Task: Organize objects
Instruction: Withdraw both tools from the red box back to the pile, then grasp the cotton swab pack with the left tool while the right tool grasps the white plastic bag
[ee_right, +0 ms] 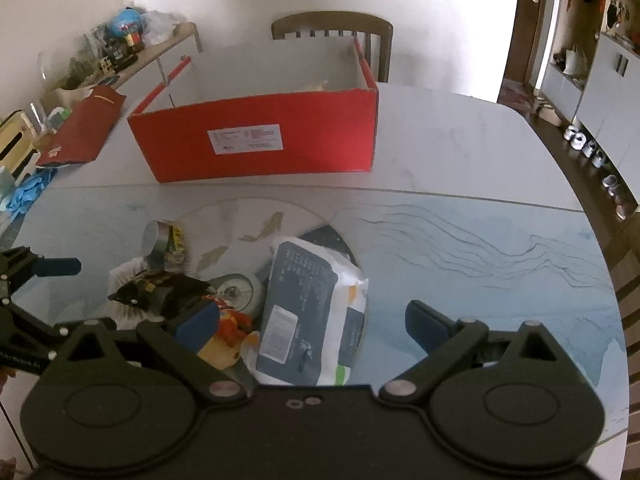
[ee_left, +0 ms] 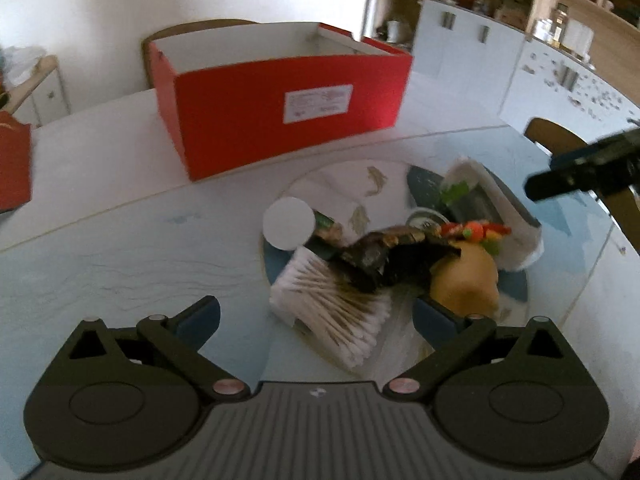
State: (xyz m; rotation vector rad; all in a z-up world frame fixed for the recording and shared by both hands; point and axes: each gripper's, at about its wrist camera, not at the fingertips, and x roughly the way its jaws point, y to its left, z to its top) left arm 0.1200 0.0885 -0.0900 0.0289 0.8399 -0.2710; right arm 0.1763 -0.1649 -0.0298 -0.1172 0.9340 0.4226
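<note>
Both grippers hang over the pile with jaws wide apart: left gripper (ee_left: 316,314) near the cotton swabs (ee_left: 334,312); right gripper (ee_right: 312,326) above the wipes pack (ee_right: 308,316); red box (ee_right: 256,136) sits far behind.

Left wrist view is motion-blurred throughout; print on the red box (ee_left: 280,96) label (ee_left: 318,103) unreadable. Dark packet (ee_left: 384,258) lies over the cotton swabs (ee_left: 336,312), hiding their far ends. Red bag (ee_left: 14,164) cut by the left edge. Right wrist view: wet-wipe pack (ee_right: 312,312) near end hidden behind the right gripper (ee_right: 312,328) body; yellow toy (ee_right: 224,344) mostly covered by its left finger. Box contents too blurred to identify.
</note>
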